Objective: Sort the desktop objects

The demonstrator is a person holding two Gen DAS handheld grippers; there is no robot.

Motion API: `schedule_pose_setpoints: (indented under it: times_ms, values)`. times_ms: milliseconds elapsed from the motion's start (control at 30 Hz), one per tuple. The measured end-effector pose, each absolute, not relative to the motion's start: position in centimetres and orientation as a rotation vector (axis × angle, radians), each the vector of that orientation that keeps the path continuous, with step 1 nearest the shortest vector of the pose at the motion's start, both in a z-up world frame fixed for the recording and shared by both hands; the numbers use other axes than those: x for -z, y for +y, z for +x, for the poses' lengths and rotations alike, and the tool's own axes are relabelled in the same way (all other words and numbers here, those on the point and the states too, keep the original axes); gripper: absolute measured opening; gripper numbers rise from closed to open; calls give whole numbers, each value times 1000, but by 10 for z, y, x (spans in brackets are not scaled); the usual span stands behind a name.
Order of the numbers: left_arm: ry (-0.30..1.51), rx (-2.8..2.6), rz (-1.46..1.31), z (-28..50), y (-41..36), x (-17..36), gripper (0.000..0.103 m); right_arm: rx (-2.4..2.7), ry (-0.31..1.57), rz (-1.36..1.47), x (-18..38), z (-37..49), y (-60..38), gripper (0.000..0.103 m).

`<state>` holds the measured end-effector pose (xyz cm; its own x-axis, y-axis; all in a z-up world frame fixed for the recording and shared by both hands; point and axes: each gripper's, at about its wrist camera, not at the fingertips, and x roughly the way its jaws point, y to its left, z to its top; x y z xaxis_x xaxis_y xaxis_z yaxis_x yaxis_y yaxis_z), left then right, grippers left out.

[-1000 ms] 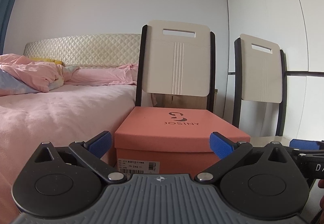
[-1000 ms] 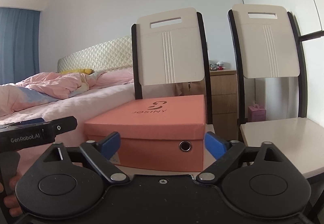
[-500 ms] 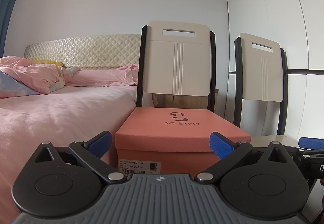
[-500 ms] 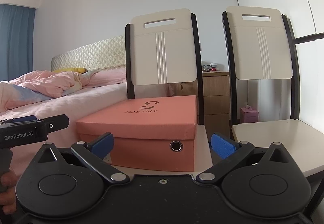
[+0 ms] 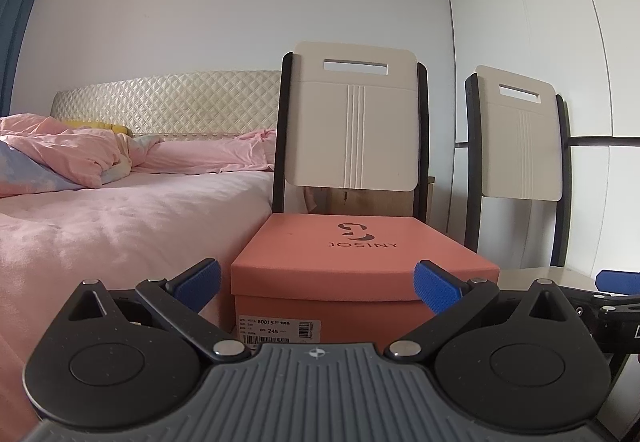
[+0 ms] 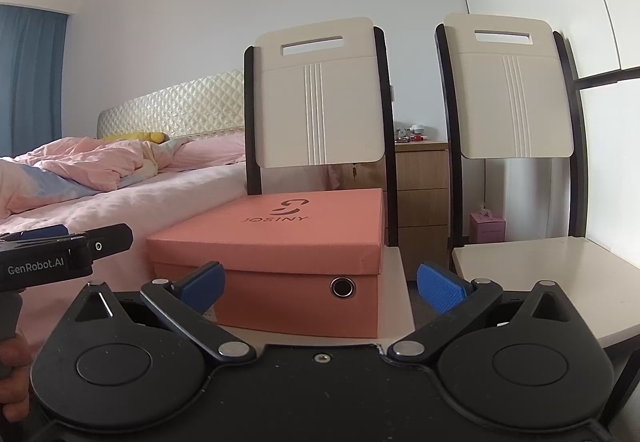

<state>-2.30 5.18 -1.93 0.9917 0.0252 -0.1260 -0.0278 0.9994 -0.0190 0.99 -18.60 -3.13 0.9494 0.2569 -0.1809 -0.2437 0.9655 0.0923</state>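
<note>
On the left is the bed (image 5: 132, 226), soft and pink; it is beside the chair and has no part in the job. Next comes the left gripper (image 5: 316, 284); its two blue fingers (image 5: 199, 282) are spread wide and pinch nothing; they sit in front of the box, one near each front corner, not touching it. In the middle is the shoe box (image 5: 340, 250); it is orange-pink with a lid on top, and it rests flat on the seat of the near chair (image 5: 352, 114), close to the chair back. The box looks like stiff card, so it should keep its shape; it is probably light, but I cannot tell if shoes are inside; the card looks a bit smooth, so the fingers could slip. The box looks wider than one pair of open fingers, so I think the best hold is one gripper on each short side, low down under the lid edge; lifting by the lid alone might pull the lid off. The right gripper (image 6: 320, 282) is spread wide too and holds nothing; the box (image 6: 276, 238) sits just ahead of it, with a small round hole (image 6: 342, 287) in the side. On the far right stands the second chair (image 6: 516, 90); its seat is bare.
</note>
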Motion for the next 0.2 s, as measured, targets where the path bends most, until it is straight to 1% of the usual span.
schedule_pose_setpoints:
  times_ms: [200]
  values:
    - [123, -24, -19, -24, 51, 19, 103, -244, 193, 69, 32, 9, -188, 102]
